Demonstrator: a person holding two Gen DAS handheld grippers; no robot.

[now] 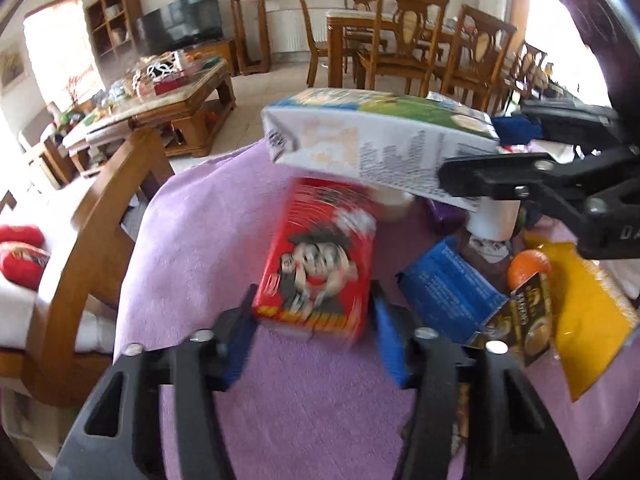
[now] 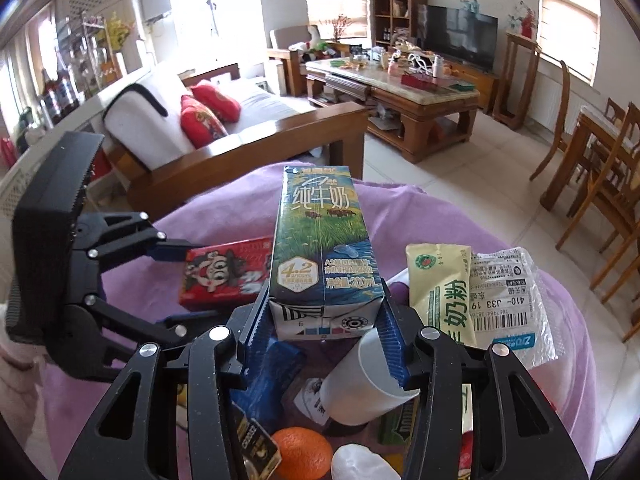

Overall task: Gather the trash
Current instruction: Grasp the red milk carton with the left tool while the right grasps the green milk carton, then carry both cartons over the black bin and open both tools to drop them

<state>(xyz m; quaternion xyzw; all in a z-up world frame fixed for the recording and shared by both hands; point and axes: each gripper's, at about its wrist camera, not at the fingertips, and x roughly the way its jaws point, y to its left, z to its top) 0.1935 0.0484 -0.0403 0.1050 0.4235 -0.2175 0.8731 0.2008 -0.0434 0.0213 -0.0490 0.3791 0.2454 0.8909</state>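
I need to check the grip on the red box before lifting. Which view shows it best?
The left wrist view: the red box sits between the left gripper's blue pads, though blurred. The right wrist view shows the box sharper but partly hidden behind the milk carton, with only one left finger at it.

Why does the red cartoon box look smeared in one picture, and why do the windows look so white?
In the left wrist view, the red cartoon-printed carton is motion-blurred between the left gripper pads, while the room behind stays fairly sharp; the windows are blown out by daylight. In the right wrist view, the blue-green milk carton in the right gripper is crisp and its print readable; fisheye bending curves the edges in both.
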